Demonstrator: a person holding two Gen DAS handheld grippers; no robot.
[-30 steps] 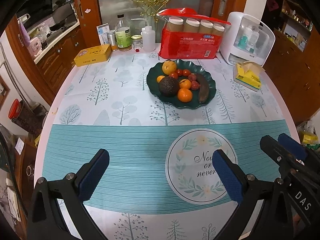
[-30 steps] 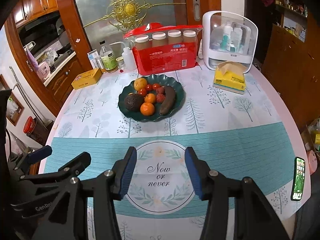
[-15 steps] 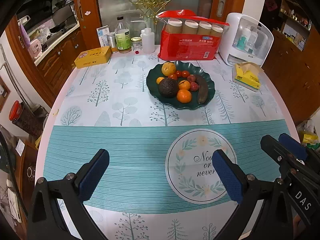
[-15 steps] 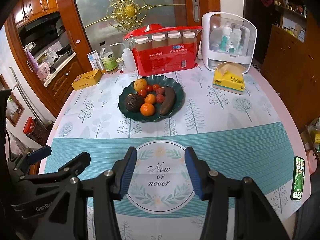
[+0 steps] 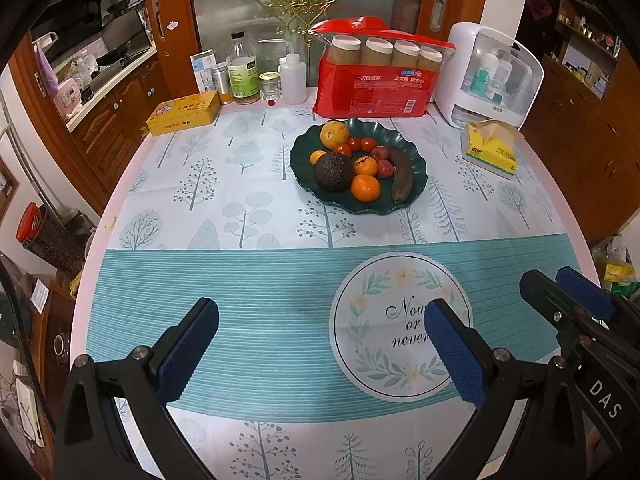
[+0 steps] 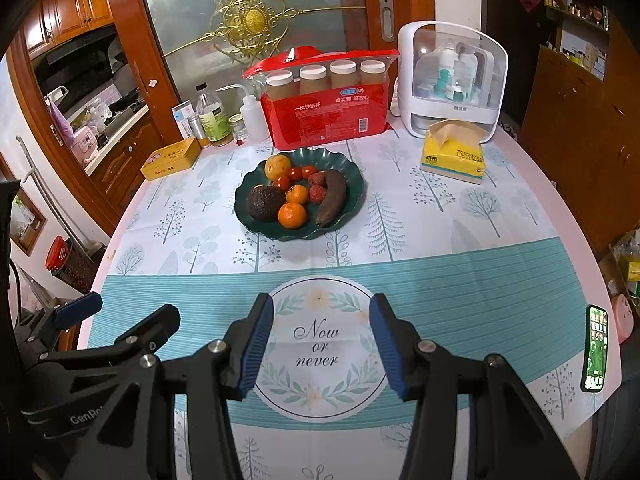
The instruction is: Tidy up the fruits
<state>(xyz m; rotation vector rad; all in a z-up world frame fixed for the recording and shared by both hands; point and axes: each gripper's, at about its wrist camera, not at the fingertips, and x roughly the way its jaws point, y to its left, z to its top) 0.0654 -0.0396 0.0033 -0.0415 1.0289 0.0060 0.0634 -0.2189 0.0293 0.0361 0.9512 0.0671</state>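
Observation:
A dark green scalloped plate stands mid-table and holds an avocado, oranges, a yellow fruit, small red tomatoes, red lychees and a brown banana. My left gripper is open wide and empty, low over the near table. My right gripper is open and empty over the round "Now or never" print, to the right of the left one.
A red pack of paper cups, a white storage box, a yellow tissue pack, a yellow tin and bottles line the far edge. A phone lies at the near right edge.
Both grippers have crept slightly back from the plate, so it sits a touch farther away in view. Jaws and fruit are unchanged.

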